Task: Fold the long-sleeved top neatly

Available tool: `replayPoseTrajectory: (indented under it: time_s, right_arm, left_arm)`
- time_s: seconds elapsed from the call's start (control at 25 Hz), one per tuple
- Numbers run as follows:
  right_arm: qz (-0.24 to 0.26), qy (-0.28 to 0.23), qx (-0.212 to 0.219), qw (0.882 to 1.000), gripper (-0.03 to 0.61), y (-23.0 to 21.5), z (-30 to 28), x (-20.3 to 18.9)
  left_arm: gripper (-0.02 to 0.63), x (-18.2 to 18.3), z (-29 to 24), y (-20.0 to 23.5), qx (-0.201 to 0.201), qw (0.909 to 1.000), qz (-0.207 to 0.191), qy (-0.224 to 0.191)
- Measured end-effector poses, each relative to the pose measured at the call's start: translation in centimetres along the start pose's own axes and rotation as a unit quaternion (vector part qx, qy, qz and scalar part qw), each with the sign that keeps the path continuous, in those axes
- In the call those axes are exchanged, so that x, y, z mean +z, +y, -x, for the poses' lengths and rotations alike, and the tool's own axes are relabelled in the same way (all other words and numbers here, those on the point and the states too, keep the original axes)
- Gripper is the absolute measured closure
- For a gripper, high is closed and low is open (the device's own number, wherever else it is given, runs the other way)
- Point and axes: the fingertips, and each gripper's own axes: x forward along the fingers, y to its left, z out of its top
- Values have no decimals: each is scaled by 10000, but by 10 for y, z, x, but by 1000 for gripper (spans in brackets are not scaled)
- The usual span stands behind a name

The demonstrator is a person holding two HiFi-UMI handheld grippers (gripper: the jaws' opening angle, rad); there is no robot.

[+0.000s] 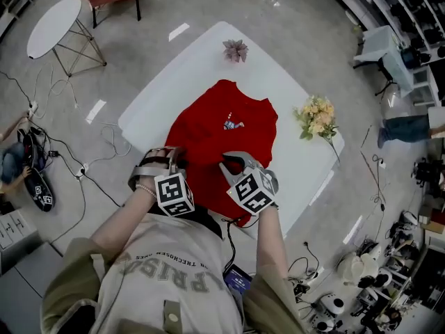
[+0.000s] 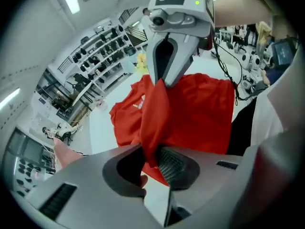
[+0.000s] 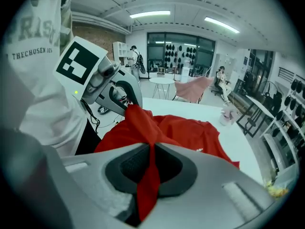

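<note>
A red long-sleeved top (image 1: 222,127) lies on the white table (image 1: 174,75), collar towards the far side and a small print (image 1: 233,124) on its chest. Both grippers are at its near edge, close together. My left gripper (image 1: 174,156) is shut on a bunched fold of the red fabric (image 2: 155,123), which runs up out of its jaws. My right gripper (image 1: 231,164) is shut on a strip of the same fabric (image 3: 150,175). Each gripper shows in the other's view, the right gripper (image 2: 164,78) and the left gripper (image 3: 125,99), with the cloth stretched between them.
A pink paper flower (image 1: 235,49) sits at the table's far end and a yellow bouquet (image 1: 316,117) at its right edge. A round white side table (image 1: 54,23) and cables (image 1: 104,145) are on the floor to the left. Shelves and gear line the right side.
</note>
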Motion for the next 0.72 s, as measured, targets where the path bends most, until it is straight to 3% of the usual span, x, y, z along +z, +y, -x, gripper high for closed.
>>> replayPoseTrajectory:
  time_s: [0.28,0.36,0.44,0.52,0.56,0.72]
  right_arm:
    - [-412,632,-206,9969,551,21,-49,-42]
    - [-532,756,-202,9955,550,23,-53,-51]
    - [-719,831,-49,9939,509,29,-55,-57]
    - [-973,770,147,9922,323,35,-48,-58]
    - [-1093,666,165,9916,285,35,-40,-57]
    - [-1424,239,-372,9888,284,8,12,-65]
  left_arm:
    - [526,-36,-39,-48,-840,9964,19,122]
    - [475,-39,-43,-57,-1170,9930,64,180]
    - [363,-41,-44,-66,-1562,9874,136,189]
    - [265,-43,-40,-68,-1775,9838,241,110]
    - [244,-46,-37,-67,-1810,9829,322,91]
    - [219,-64,-15,-51,-1864,9780,933,-11]
